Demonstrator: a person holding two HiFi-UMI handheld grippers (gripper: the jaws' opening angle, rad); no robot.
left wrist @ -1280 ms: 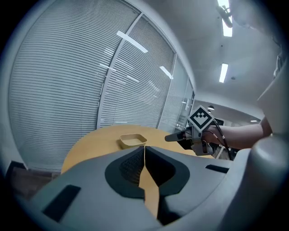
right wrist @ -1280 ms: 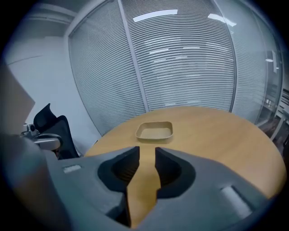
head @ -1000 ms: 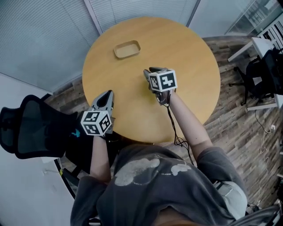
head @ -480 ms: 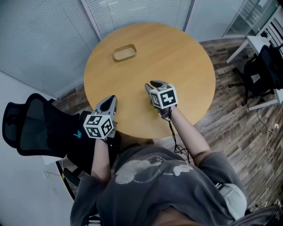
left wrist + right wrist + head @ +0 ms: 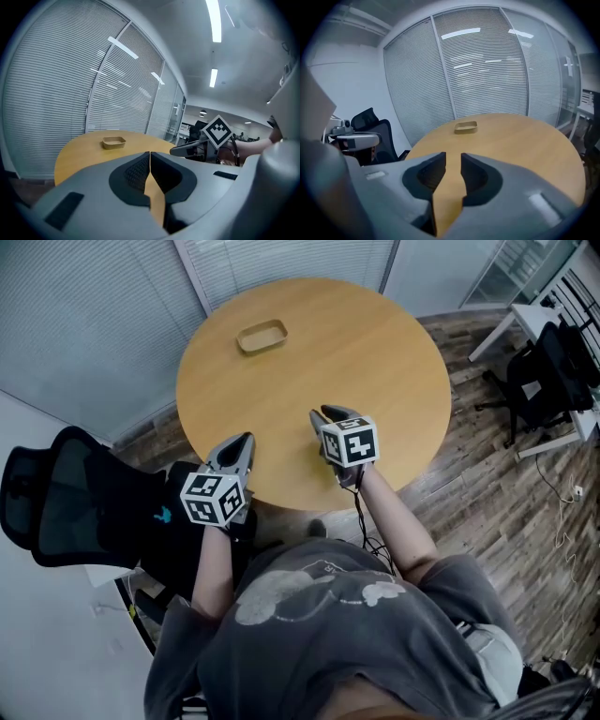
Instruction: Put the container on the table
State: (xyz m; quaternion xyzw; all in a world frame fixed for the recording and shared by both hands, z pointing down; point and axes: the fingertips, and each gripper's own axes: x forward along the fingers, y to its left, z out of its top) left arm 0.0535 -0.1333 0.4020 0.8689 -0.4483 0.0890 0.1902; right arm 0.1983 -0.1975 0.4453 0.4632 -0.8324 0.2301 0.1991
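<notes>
The container (image 5: 262,336) is a shallow tan tray that rests empty on the far side of the round wooden table (image 5: 394,352). It also shows small in the left gripper view (image 5: 114,142) and the right gripper view (image 5: 466,126). My left gripper (image 5: 242,441) hovers at the table's near left edge, far from the container, its jaws (image 5: 149,154) shut tip to tip on nothing. My right gripper (image 5: 324,414) is over the near part of the table. Its jaws (image 5: 453,157) stand apart and are closing, with nothing between them.
A black office chair (image 5: 56,502) stands left of the table, close to my left arm. A white desk with a dark chair (image 5: 548,362) sits at the far right. Blind-covered glass walls (image 5: 94,306) close in behind the table. Around it is wood-plank floor (image 5: 506,493).
Both grippers have drawn back toward the person and the table's near edge, away from the container. The container has not moved on the table.
</notes>
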